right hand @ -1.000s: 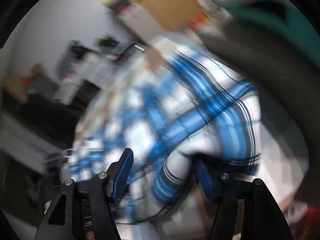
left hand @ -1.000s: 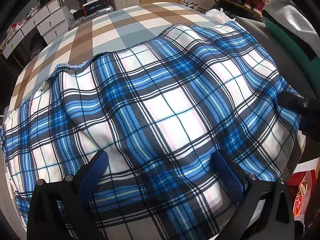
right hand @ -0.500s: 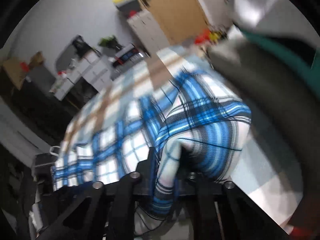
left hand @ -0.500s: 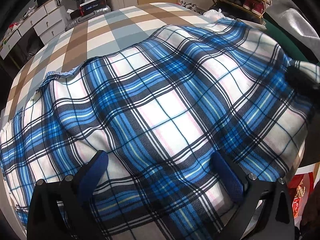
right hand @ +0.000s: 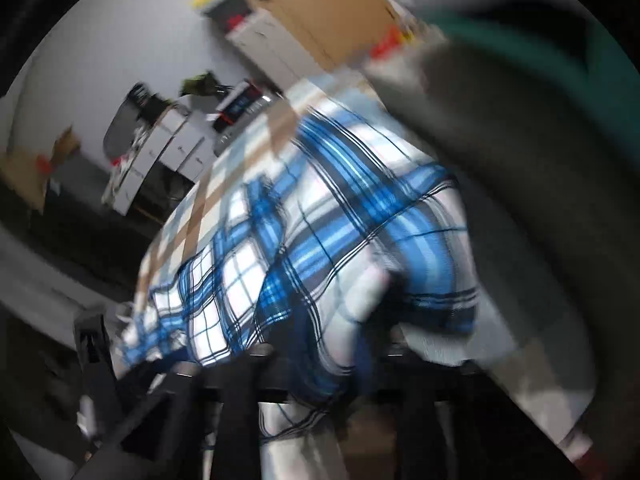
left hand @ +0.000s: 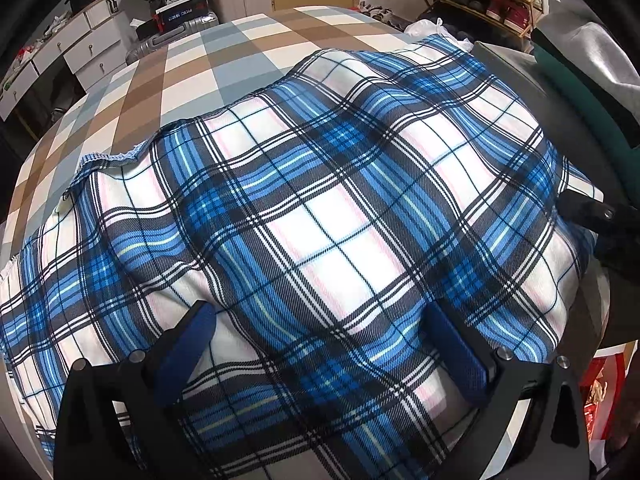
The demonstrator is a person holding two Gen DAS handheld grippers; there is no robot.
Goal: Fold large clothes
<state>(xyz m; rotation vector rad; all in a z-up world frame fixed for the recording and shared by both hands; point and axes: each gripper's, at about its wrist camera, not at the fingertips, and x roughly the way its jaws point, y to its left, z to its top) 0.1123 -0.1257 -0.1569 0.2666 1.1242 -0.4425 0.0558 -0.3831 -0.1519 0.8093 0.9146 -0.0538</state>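
Nearest the left wrist camera, the left gripper stood spread wide, its blue pads resting on the plaid cloth with the fabric running flat and unpinched between them; nothing was held there. The cloth itself lay draped over the checked bed cover, taking up the near half of the bed and humped where it bulged over what lay beneath. It looked light, soft and limp, a woven piece that would sag and slide rather than keep a crease, so the sensible holds were its corners and hemmed edges, not its middle. Toward the right edge of the cloth, the right gripper sat at a corner. In its own blurred view the right gripper had a fold of the cloth bunched between its jaws, which were opening; whether the pads still pressed the fabric I could not tell through the smear. Beyond the cloth's far edge the bed cover lay bare, and past the bed stood a white chest of drawers.
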